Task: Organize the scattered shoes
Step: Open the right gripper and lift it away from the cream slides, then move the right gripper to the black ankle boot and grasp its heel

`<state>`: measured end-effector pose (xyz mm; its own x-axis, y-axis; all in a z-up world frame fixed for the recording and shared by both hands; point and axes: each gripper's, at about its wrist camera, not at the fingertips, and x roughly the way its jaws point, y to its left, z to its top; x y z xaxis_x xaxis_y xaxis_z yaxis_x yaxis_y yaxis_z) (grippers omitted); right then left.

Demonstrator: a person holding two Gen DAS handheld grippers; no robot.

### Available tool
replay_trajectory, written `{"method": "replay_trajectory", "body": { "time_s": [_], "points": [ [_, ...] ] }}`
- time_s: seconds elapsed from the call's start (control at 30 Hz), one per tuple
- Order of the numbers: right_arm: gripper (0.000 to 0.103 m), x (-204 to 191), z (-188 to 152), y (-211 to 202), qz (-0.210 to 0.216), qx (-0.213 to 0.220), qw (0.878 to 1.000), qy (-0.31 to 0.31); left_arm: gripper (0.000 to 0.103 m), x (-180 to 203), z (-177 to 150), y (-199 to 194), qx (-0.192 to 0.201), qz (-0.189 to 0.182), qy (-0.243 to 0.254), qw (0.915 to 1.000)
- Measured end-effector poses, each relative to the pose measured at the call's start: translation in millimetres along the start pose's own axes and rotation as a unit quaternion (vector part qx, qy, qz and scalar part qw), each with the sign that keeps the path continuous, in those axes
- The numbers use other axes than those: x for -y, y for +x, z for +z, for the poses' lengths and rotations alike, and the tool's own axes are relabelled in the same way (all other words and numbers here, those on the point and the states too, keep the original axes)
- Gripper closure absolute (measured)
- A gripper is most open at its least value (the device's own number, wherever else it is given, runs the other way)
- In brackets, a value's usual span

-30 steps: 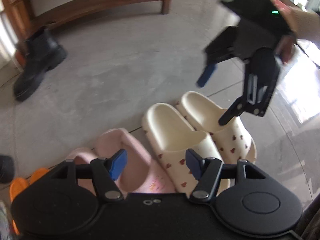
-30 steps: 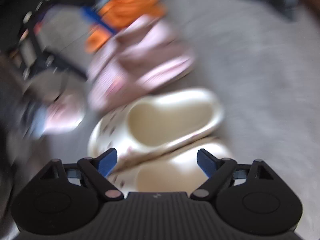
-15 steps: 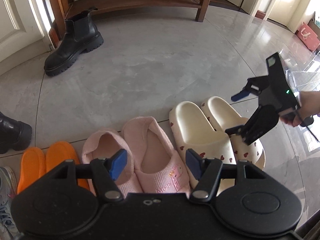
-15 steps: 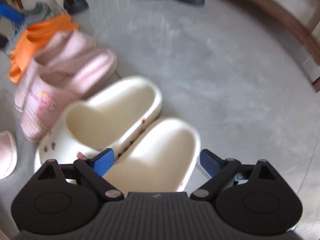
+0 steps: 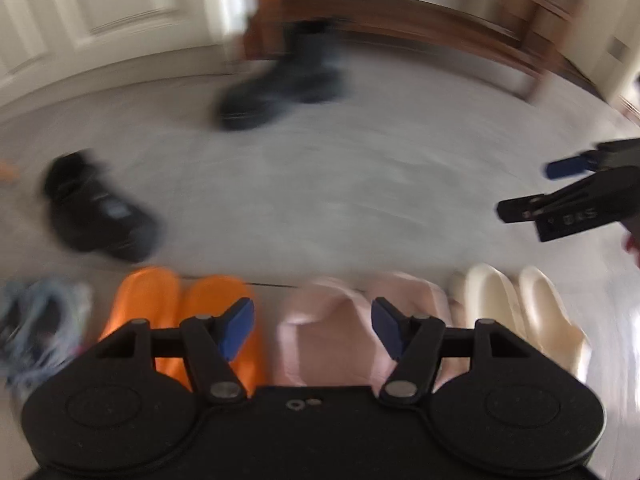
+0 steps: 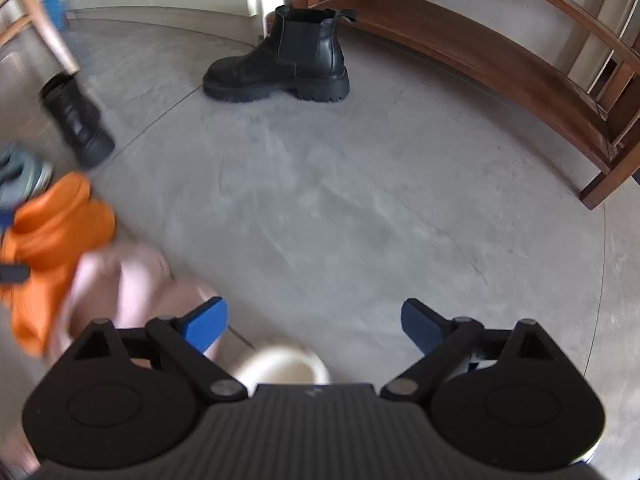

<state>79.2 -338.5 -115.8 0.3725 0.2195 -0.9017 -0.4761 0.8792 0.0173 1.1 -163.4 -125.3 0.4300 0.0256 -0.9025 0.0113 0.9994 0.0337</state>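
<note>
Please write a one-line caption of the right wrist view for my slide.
Open right claw faces a black chunky-soled leather ankle boot standing on the grey floor.

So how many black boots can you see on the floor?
2. One black boot stands by the wooden bench. The other black boot is off to the left, past the orange slippers. More could be out of view.

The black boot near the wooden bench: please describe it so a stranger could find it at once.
Find the wooden bench along the wall. Just before its left end, the black boot stands upright, alone on the grey floor. Unlike the other black boot, it shows its whole side, facing left.
</note>
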Motion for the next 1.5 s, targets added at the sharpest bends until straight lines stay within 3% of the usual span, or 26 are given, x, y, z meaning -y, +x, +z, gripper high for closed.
{"method": "replay_trajectory", "body": {
  "time_s": [0.13, 0.33, 0.47, 0.6, 0.73, 0.9, 1.0, 1.07, 1.13, 1.37, 1.47, 1.5],
  "points": [
    [0.006, -67.5, 61.1, -0.3, 0.046, 0.044, 0.998, -0.016, 0.038, -43.4, -0.8, -7.5, 0.019, 0.051, -0.013, 0.9984],
    [0.006, -173.5, 123.3, 26.6, 0.087, 0.064, 0.993, -0.052, 0.038, -95.5, -4.4, -20.7, 0.028, 0.068, -0.022, 0.9971],
    [0.006, -221.6, 164.7, 54.8, 0.104, 0.066, 0.991, -0.061, 0.038, -126.0, -3.6, -5.8, 0.033, 0.082, -0.035, 0.9955],
    [0.006, -248.3, 198.8, 87.5, 0.074, 0.057, 0.992, -0.091, 0.038, -137.6, -2.6, 11.8, 0.023, 0.070, -0.020, 0.9970],
    [0.006, -288.3, 236.2, 136.4, 0.058, 0.019, 0.989, -0.138, 0.038, -150.6, -2.8, 21.2, 0.019, 0.061, -0.026, 0.9976],
    [0.009, -321.9, 245.4, 189.7, 0.046, -0.034, 0.982, -0.182, 0.038, -165.4, -5.8, 29.9, 0.016, 0.059, -0.032, 0.9976],
    [0.031, -334.4, 247.0, 218.9, 0.051, -0.058, 0.979, -0.191, 0.038, -177.8, -8.4, 37.2, 0.010, 0.059, -0.038, 0.9975],
    [0.074, -335.6, 244.9, 227.3, 0.077, -0.068, 0.979, -0.177, 0.038, -184.4, -10.3, 41.1, 0.005, 0.057, -0.046, 0.9973],
    [0.093, -340.2, 242.3, 232.9, 0.112, -0.073, 0.978, -0.163, 0.038, -191.3, -12.5, 45.4, 0.000, 0.055, -0.056, 0.9969],
    [0.100, -340.2, 253.4, 219.2, 0.146, -0.039, 0.968, -0.201, 0.038, -199.0, -15.3, 47.3, 0.000, 0.050, -0.068, 0.9964],
    [0.101, -352.2, 252.5, 205.7, 0.119, -0.012, 0.944, -0.308, 0.038, -198.7, -13.7, 45.0, 0.005, 0.051, -0.069, 0.9963],
    [0.101, -355.3, 250.5, 202.7, 0.112, -0.009, 0.931, -0.347, 0.038, -198.0, -13.5, 43.8, 0.007, 0.051, -0.067, 0.9964]
  ]
}}
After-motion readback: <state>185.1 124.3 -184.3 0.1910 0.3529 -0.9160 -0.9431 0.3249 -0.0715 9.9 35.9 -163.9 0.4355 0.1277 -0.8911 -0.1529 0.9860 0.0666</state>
